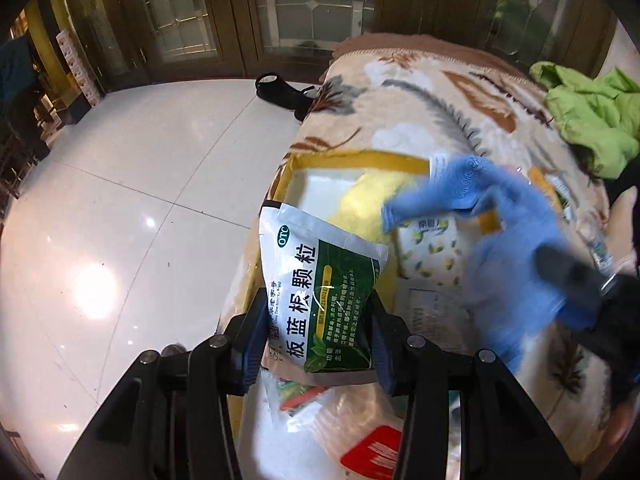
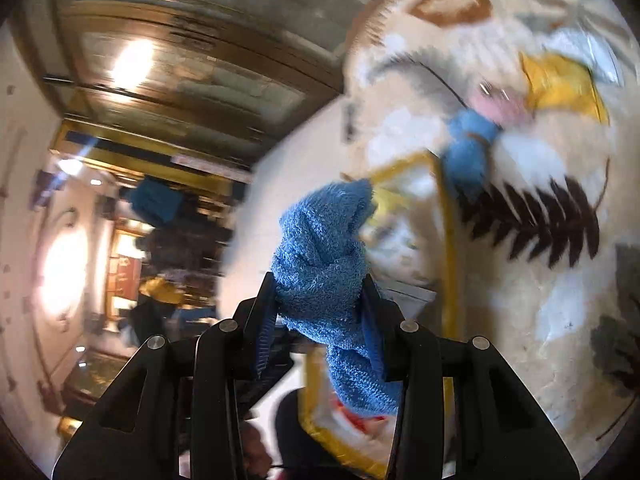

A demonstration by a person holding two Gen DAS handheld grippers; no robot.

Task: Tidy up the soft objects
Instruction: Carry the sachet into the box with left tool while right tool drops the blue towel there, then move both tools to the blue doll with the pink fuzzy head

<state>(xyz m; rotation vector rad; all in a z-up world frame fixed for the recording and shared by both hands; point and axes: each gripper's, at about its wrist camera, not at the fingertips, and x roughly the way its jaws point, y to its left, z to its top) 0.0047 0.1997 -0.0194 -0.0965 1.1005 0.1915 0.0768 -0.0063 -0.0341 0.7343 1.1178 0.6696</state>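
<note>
Blanket (image 1: pixel 400 92): left gripper (image 1: pixel 318 320) clamps sachet (image 1: pixel 320 280); right gripper (image 2: pixel 320 312) clamps towel (image 2: pixel 320 264).

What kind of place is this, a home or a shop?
Most likely a home living room: a leaf-patterned blanket covers what looks like a sofa, the floor is glossy white tile, and wooden glass-paned doors stand behind. Clothes such as a green garment lie about.

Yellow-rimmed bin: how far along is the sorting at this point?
Already in the bin: yellow cloth and tissue pack. In hand: left gripper holds the sachet, right gripper the blue towel. Left: green garment on the blanket.
</note>
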